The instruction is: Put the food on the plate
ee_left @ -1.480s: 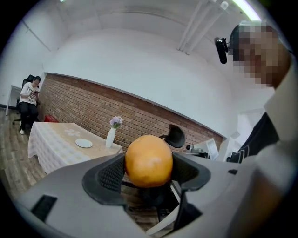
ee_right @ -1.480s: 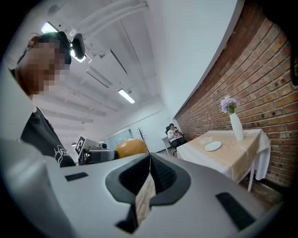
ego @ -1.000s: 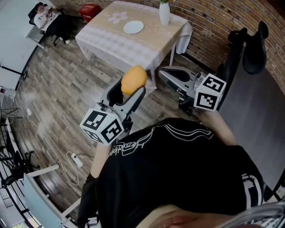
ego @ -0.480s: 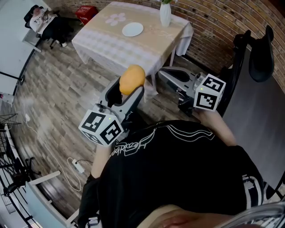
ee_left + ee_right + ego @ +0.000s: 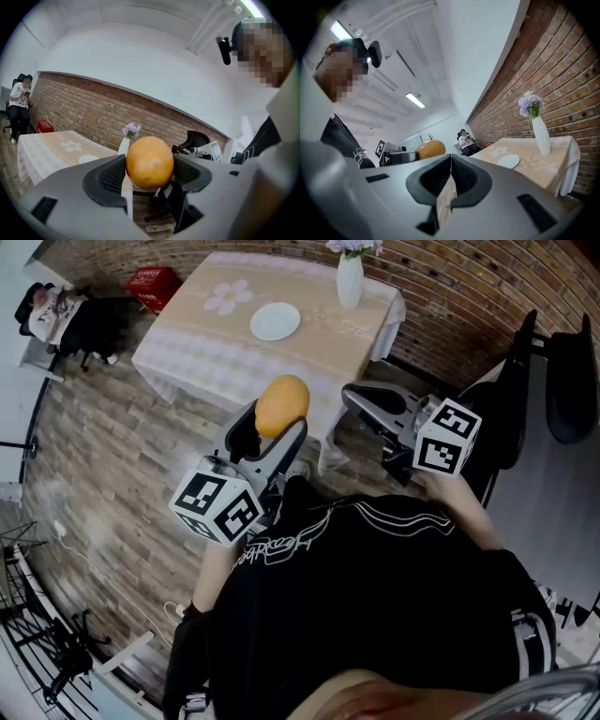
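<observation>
Orange fruit (image 5: 281, 406) clamped between left gripper (image 5: 268, 432) jaws | right gripper (image 5: 361, 399) jaws together, empty | plate (image 5: 276, 322) on table (image 5: 197, 343) ahead of both

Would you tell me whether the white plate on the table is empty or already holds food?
Empty: the plate is bare white, and the orange food sits clamped in the left tool.

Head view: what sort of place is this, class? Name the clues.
Likely a dining corner staged in an office or lab: a clothed table with plate and vase, a brick wall, an office chair.
</observation>
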`<state>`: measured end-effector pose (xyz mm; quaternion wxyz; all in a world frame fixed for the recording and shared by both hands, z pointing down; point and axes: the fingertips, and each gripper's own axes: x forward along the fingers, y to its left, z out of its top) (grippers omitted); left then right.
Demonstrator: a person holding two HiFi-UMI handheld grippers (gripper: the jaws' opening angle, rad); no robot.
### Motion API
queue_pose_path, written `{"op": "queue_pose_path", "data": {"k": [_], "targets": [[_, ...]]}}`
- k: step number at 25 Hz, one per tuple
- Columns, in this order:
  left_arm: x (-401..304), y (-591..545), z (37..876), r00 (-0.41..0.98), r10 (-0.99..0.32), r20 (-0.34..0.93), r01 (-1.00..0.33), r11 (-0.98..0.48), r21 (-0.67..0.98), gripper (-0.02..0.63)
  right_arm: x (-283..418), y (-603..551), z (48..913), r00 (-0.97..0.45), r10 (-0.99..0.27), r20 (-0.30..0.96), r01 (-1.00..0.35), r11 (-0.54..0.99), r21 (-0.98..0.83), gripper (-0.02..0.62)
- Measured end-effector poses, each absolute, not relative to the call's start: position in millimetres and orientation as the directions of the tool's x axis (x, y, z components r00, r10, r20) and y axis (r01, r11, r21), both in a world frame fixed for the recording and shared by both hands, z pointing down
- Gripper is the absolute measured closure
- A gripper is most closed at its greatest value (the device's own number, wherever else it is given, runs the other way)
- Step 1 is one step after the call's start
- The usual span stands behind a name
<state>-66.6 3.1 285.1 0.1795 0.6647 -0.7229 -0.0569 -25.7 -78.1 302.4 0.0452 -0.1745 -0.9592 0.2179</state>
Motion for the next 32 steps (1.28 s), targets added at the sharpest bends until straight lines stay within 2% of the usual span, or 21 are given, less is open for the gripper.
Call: {"op": "queue_pose_path", "data": {"k": [7,13,19,32], "targets": [[-163,-30,276,0.046,-0.977,0.21,-0.933,0.033,0.359,0.29,-113,-103,295,-0.963,0.267,0.032,0.22,0.853,-0.474,0.598],[-223,-62,287,0.111,-0.968,0.226,-0.923,-0.016,0.385,0.29,-162,-128,297,-0.981,0.185,0.052,0.138,0.865,-0.483,0.598],[-261,-90,305,0.193,-0.95,0.246,-0.91,-0.08,0.407,0.29,-197,-149,308,-0.991,0.114,0.065,0.068,0.871,-0.487,0.598],[-327,-139,348,0.271,-0.914,0.303,-0.902,-0.132,0.411,0.29,-255,-183,343,-0.993,0.013,0.115,-0.049,0.85,-0.525,0.598]]}}
